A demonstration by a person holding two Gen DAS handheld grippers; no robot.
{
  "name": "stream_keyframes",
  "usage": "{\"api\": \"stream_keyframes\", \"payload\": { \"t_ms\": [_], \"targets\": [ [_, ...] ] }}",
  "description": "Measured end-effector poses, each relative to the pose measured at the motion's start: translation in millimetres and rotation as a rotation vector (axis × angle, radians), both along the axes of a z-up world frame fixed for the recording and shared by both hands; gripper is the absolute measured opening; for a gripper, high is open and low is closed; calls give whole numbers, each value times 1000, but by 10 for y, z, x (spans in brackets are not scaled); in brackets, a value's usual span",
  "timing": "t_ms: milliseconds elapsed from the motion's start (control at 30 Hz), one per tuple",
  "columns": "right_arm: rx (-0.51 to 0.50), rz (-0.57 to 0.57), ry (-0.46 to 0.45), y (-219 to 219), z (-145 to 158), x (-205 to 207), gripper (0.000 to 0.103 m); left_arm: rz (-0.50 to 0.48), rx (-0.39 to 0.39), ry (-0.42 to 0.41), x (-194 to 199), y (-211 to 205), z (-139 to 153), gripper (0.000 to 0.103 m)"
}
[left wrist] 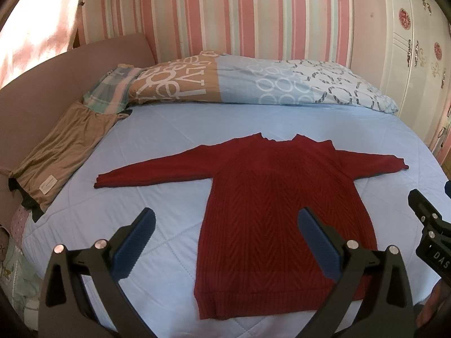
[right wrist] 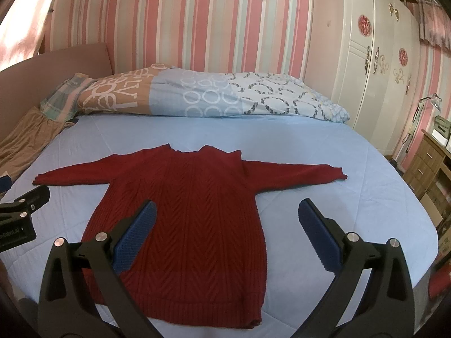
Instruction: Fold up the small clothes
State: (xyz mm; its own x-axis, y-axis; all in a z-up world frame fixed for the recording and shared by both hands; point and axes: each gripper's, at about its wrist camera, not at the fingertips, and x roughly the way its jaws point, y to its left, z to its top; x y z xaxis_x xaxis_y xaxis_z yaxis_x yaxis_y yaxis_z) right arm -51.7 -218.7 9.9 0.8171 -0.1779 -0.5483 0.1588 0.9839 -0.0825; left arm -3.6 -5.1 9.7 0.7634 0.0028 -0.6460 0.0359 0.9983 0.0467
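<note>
A dark red knitted sweater (left wrist: 270, 197) lies flat on the light blue bed sheet (left wrist: 174, 129), sleeves spread to both sides, hem toward me. It also shows in the right wrist view (right wrist: 191, 208). My left gripper (left wrist: 227, 219) is open and empty, held above the sweater's left lower part. My right gripper (right wrist: 227, 214) is open and empty, held above the sweater's right lower part. The right gripper's side shows at the right edge of the left wrist view (left wrist: 428, 219). The left gripper's side shows at the left edge of the right wrist view (right wrist: 25, 205).
A patterned duvet (left wrist: 253, 81) lies rolled along the far side of the bed. A brown folded garment (left wrist: 62, 152) lies at the left by the pink headboard (left wrist: 42, 84). A white wardrobe (right wrist: 375, 64) and wooden drawers (right wrist: 431, 163) stand at the right.
</note>
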Motion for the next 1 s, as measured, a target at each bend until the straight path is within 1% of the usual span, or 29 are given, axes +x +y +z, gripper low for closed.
{"api": "stream_keyframes", "payload": {
  "t_ms": [1000],
  "targets": [
    [-2,-1,2,-14,16,2,100,-3,1,1,3,-30,-3,101]
  ]
}}
